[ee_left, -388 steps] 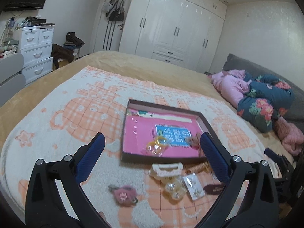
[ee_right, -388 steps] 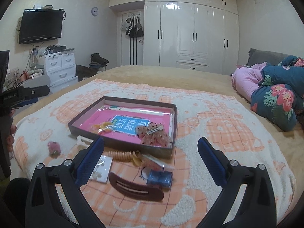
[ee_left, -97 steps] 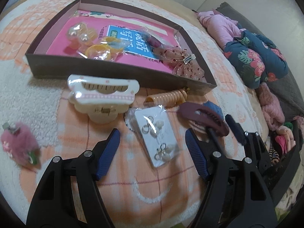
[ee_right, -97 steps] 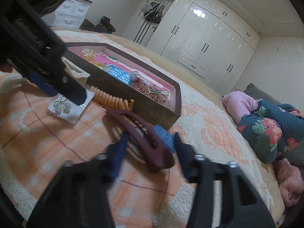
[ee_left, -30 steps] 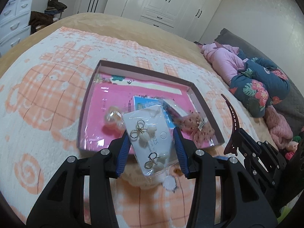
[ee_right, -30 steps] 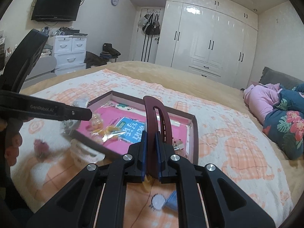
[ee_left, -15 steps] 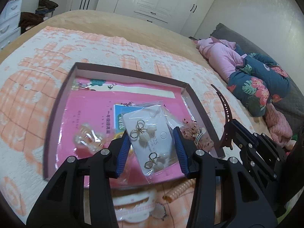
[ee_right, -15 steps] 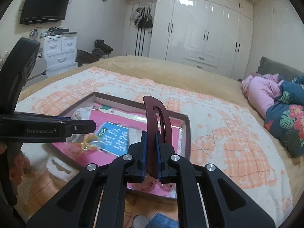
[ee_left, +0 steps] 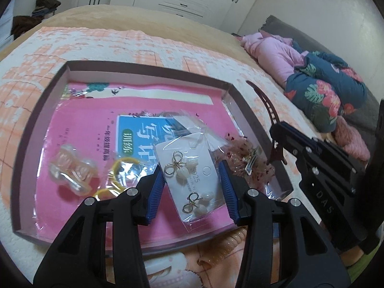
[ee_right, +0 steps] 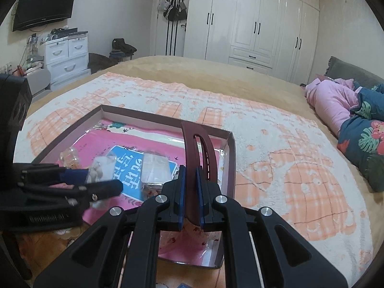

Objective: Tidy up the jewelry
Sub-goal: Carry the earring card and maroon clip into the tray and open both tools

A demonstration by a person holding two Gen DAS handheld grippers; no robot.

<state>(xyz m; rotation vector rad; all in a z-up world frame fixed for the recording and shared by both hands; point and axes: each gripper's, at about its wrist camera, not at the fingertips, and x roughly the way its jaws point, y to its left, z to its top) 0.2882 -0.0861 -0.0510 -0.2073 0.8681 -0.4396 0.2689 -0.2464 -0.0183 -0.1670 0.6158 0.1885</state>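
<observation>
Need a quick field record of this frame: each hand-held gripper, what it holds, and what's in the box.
left hand-held gripper: shut on earring card, over box
right hand-held gripper: shut on hair clip, upright, over box's right side
box: open, on blanket
in box: pink booklet, clear clip, yellow ring, speckled bow
outside box, near edge: coil tie

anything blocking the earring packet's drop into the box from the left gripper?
Nothing visible. The left gripper holds the earring packet above the box, over bare pink lining. The clear clip, yellow band and pink bow lie to either side.
</observation>
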